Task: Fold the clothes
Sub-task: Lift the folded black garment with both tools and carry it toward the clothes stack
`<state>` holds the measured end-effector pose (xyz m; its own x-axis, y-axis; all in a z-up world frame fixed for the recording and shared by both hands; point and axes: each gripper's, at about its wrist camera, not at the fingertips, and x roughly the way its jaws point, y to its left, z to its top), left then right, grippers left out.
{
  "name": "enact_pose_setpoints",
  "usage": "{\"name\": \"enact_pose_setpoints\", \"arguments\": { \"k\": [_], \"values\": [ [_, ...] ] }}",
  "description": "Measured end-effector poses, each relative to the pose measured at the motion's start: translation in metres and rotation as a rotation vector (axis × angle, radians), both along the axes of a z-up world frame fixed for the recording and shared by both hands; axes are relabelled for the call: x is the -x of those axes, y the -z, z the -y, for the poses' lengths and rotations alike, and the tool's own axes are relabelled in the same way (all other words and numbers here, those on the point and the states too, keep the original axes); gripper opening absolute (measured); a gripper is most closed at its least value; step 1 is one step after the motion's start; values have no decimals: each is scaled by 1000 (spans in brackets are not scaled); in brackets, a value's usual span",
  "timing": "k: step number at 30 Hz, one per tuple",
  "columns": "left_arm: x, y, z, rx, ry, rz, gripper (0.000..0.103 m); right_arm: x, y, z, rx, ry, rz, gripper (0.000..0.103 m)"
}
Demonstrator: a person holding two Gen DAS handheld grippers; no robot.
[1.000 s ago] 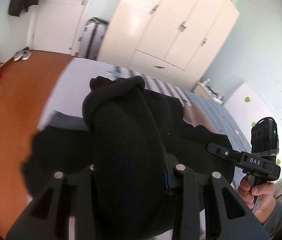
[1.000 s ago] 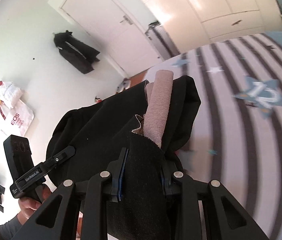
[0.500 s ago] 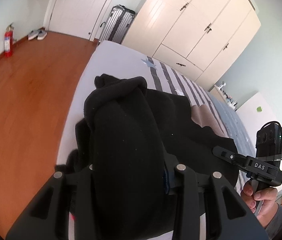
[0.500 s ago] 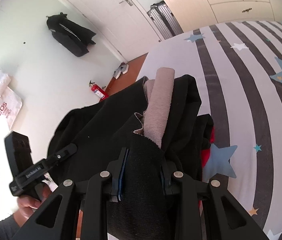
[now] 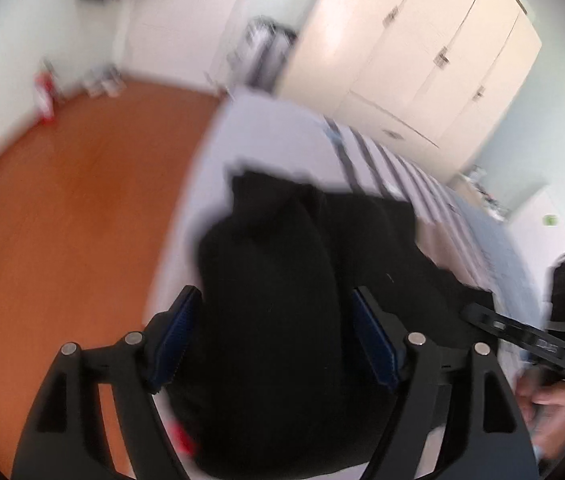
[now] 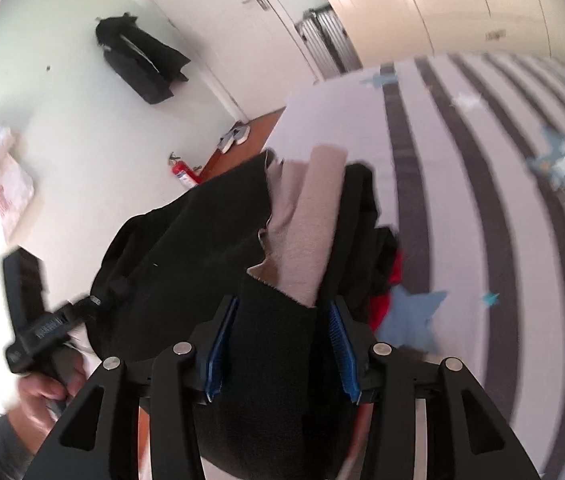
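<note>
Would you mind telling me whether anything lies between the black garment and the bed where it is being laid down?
Yes. Under the black garment's right-hand edge, a red item already lies on the striped bed. Both the left gripper and right gripper are opening, the fabric between their pads.

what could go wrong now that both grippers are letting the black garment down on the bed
1. The left gripper and right gripper are both opening with the black garment bunched between the jaws, so the fold may slump unevenly.
2. The garment lies near the bed edge by the wooden floor; it could slide off.
3. The beige lining is turned out and may stay exposed.
</note>
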<state>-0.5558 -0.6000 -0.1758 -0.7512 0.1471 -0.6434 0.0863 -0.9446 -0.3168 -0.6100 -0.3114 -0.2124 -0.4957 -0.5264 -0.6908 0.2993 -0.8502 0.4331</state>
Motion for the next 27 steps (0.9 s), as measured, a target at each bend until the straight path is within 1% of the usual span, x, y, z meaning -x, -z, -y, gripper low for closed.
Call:
{"name": "enact_pose_setpoints", "arguments": {
  "k": [1, 2, 3, 4, 5, 6, 8, 9, 12, 14, 15, 17, 18, 19, 21, 22, 24, 27],
  "values": [
    [-2, -8, 4, 29, -35, -16, 73, -1, -4, -4, -33, 30, -18, 40],
    [-1, -13, 7, 47, -47, -27, 66, -3, -7, -7, -65, 60, -36, 40],
    [3, -19, 7, 52, -34, -40, 55, -4, -11, -10, -101, 92, -53, 40],
    [8, -24, 1, 68, -16, -47, 50, -2, -16, -12, -142, 130, -71, 40],
    [14, -29, -6, 91, 1, -52, 41, -1, -24, -10, -148, 153, -103, 40],
    [21, -32, -14, 106, 27, -56, 32, 3, -32, -1, -146, 151, -130, 40],
    [40, -34, -37, 136, 84, -52, 30, 11, -46, 18, -145, 144, -182, 40],
    [51, -31, -48, 150, 103, -41, 25, 16, -49, 32, -155, 125, -200, 39],
    [79, -13, -66, 200, 95, 23, 23, 28, -52, 75, -207, 72, -252, 34],
    [92, 3, -70, 236, 82, 71, 23, 36, -45, 98, -247, 41, -281, 33],
    [95, 10, -68, 234, 68, 84, 22, 38, -40, 106, -264, 29, -290, 33],
    [97, 24, -59, 207, 37, 102, 21, 41, -25, 110, -298, 28, -267, 33],
    [96, 29, -57, 195, 33, 101, 21, 44, -13, 106, -288, 31, -228, 30],
    [93, 34, -55, 182, 34, 95, 21, 44, -5, 101, -272, 42, -210, 27],
    [83, 36, -57, 193, 44, 65, 21, 43, 10, 90, -240, 63, -174, 21],
    [82, 36, -58, 191, 45, 61, 21, 43, 17, 85, -227, 71, -161, 21],
    [82, 32, -52, 168, 37, 62, 21, 40, 19, 82, -232, 59, -179, 21],
    [82, 25, -44, 129, 23, 64, 21, 44, 12, 83, -251, 36, -182, 21]
  ]
}}
